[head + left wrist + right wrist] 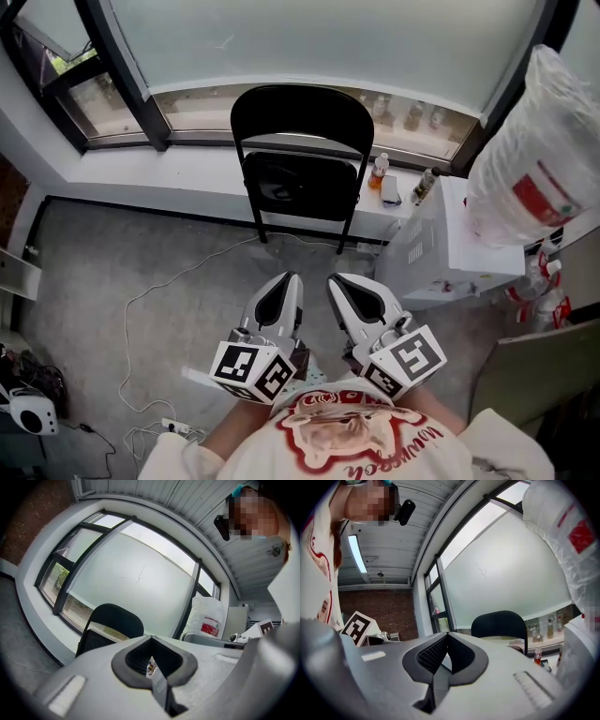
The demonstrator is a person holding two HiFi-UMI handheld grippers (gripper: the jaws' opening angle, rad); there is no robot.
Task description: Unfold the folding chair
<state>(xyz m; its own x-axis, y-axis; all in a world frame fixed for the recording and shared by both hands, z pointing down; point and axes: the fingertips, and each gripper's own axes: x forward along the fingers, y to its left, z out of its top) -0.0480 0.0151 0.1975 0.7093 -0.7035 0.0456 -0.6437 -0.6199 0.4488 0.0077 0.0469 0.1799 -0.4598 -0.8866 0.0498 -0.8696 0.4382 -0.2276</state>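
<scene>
One black folding chair at upper centre of the frame, standing against the window sill, two grippers at lower centre, left gripper and right gripper, each pair of jaws closed together on nothing, well apart from the chair, one white plastic bag at upper right.

soft, even daylight comes through the frosted window, the brightest area in all three views and nearly washed out. against it the folding chair shows as a flat black shape with little detail. shadows on the floor are faint. both gripper views are fisheye: the window frames bow and the corners fall to black. the left gripper and right gripper fill the foreground, slightly soft. a ceiling lamp glows.
</scene>
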